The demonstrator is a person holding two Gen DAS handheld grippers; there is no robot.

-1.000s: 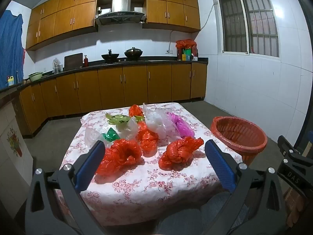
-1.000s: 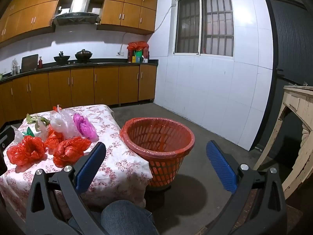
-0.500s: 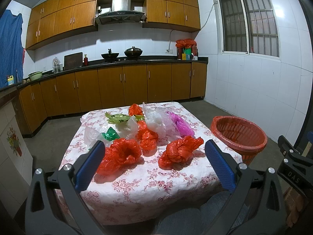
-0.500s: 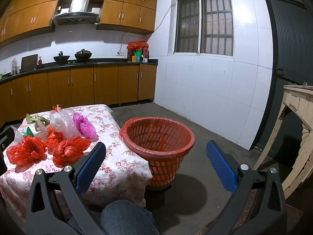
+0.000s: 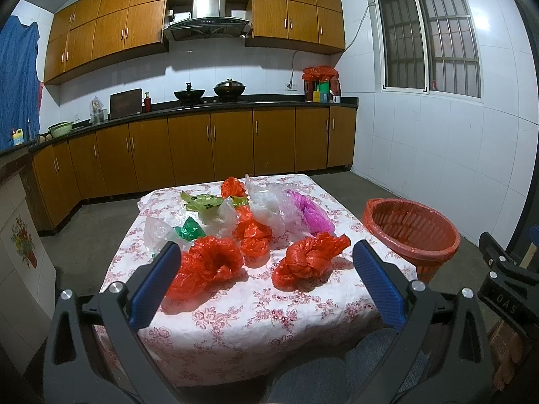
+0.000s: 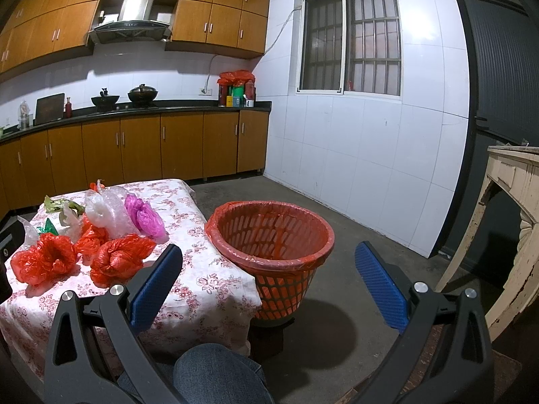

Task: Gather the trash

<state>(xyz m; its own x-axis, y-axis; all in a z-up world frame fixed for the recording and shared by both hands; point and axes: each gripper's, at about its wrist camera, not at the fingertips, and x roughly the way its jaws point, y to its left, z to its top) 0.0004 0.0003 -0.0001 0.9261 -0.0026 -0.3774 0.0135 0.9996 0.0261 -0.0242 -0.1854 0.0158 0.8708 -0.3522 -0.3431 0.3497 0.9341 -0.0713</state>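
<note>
Several crumpled plastic bags lie on a table with a floral cloth (image 5: 256,306): two large red ones in front (image 5: 209,264) (image 5: 308,259), a smaller red one (image 5: 254,234), clear, green (image 5: 190,229) and pink (image 5: 311,217) ones behind. An orange basket lined with a red bag (image 5: 412,232) stands on the floor right of the table, also in the right wrist view (image 6: 273,235). My left gripper (image 5: 266,282) is open and empty, held before the table's front edge. My right gripper (image 6: 267,286) is open and empty, facing the basket.
Kitchen cabinets and a counter (image 5: 209,107) run along the back wall. A worn cream table (image 6: 508,222) stands at the right. My knee in jeans (image 6: 215,373) is below the grippers. Bare concrete floor (image 6: 363,245) surrounds the basket.
</note>
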